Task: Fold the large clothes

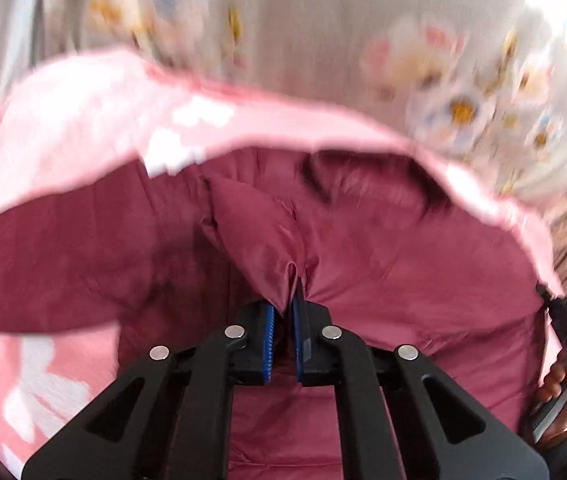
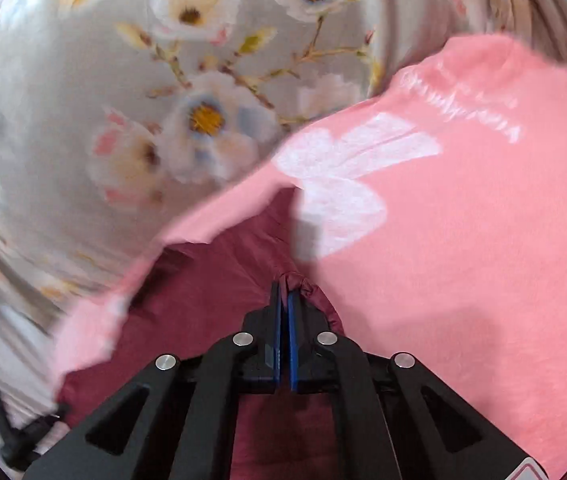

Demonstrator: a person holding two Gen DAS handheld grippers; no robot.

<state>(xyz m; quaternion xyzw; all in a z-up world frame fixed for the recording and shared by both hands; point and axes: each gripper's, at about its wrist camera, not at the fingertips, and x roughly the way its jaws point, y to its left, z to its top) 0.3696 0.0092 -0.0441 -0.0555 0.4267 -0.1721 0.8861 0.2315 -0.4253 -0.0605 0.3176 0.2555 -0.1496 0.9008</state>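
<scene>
Nearest my lens, the left tongs (image 1: 289,304) are clamped on a pinch of the maroon padded garment (image 1: 383,264). It spreads ahead over the pink printed garment (image 1: 67,120). My right tongs (image 2: 284,294) are likewise clamped on a maroon fold, pink cloth to their right. Floral bedsheet (image 2: 83,80) lies clear beyond.
</scene>
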